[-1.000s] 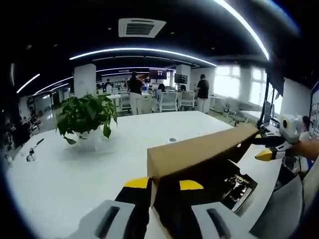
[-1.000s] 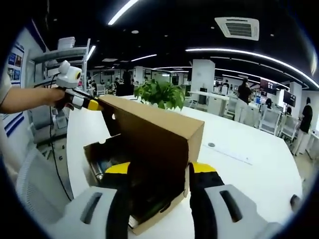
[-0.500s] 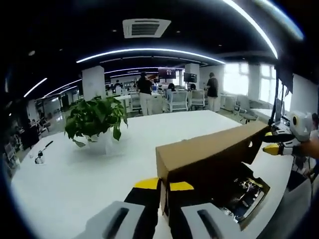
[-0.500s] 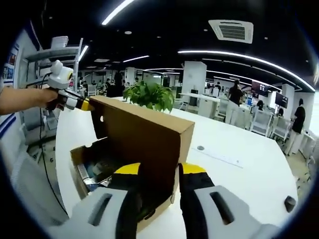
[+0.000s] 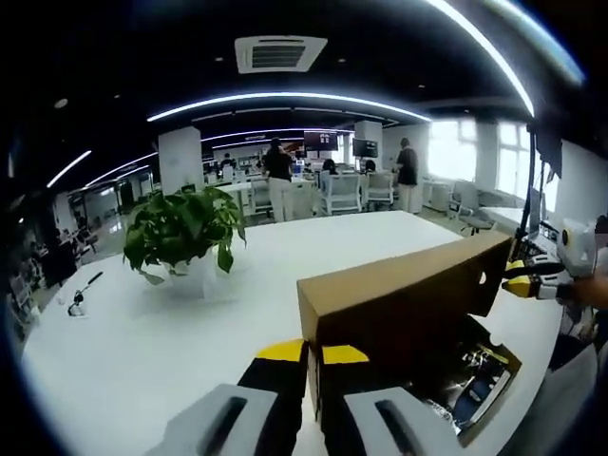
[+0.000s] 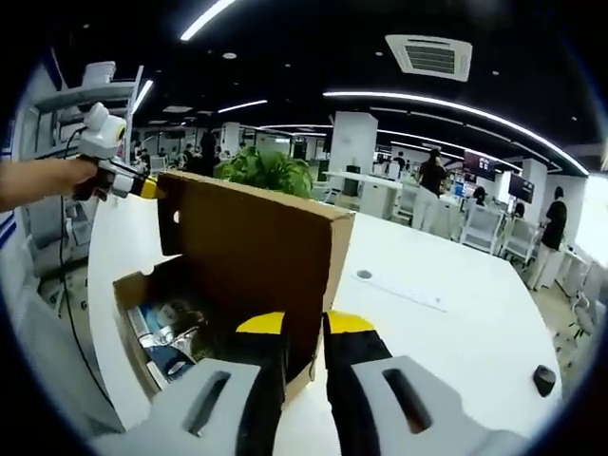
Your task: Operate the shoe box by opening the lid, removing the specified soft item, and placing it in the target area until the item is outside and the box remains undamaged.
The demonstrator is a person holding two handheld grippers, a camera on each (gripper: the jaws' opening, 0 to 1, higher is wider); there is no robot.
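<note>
A brown cardboard shoe box stands on the white table with its lid [image 5: 399,294] raised upright. My left gripper [image 5: 312,353] is shut on one end edge of the lid, yellow tips close together on the cardboard. Far down the lid, my right gripper [image 5: 521,282] holds the other end. In the right gripper view my right gripper [image 6: 304,325] is shut on the lid [image 6: 247,247], and my left gripper [image 6: 142,187], held by a hand, pinches the far corner. The open box base [image 6: 133,282] holds dark and blue contents [image 6: 166,328]; what they are is unclear.
A potted green plant [image 5: 180,228] stands on the white table [image 5: 142,342] behind the box. A small dark object [image 6: 543,380] lies near the table edge, and a small stand [image 5: 74,296] sits at the far left. People, desks and chairs fill the background.
Both grippers' jaws have narrowed from wide apart to shut on the lid's end edges. The lid stands upright throughout, and more of the box contents now shows in the right gripper view.
</note>
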